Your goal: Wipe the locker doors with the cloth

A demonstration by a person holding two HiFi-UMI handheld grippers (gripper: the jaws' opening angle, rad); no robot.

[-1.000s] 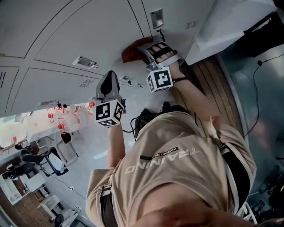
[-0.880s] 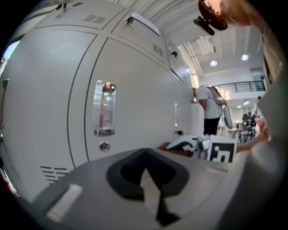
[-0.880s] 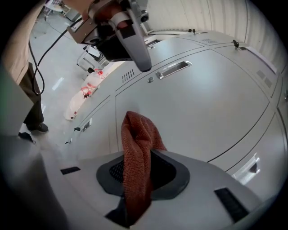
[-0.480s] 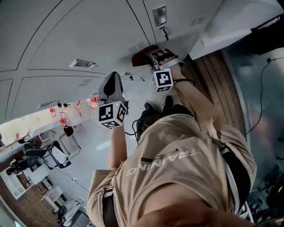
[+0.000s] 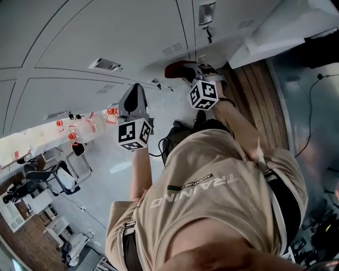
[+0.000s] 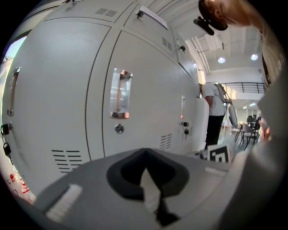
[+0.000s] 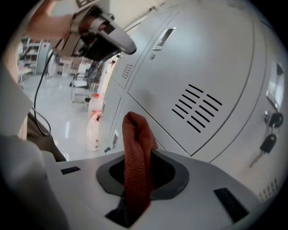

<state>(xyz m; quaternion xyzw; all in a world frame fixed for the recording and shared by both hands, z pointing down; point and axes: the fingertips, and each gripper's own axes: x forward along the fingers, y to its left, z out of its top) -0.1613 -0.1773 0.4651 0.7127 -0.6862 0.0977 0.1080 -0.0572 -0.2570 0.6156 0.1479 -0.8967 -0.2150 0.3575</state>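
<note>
Grey locker doors (image 5: 106, 37) fill the top of the head view. My right gripper (image 5: 192, 71) is shut on a red cloth (image 5: 177, 69), which lies against a door below a metal lock plate (image 5: 206, 13). In the right gripper view the cloth (image 7: 137, 152) sticks up from the shut jaws in front of a door with vent slots (image 7: 198, 108). My left gripper (image 5: 133, 95) hovers lower left of it, off the doors, shut and empty. In the left gripper view the left gripper (image 6: 150, 191) faces a door with a recessed handle (image 6: 120, 92).
Keys (image 7: 266, 144) hang from a lock at the right. A person (image 6: 215, 112) stands far along the locker row. Clear bags with red-capped items (image 5: 79, 131) and office chairs (image 5: 50, 185) sit on the pale floor. A wooden strip (image 5: 254, 95) runs beside the lockers.
My right gripper has slid the red cloth along the locker door, farther from the lock plate. The left gripper has stayed about where it was.
</note>
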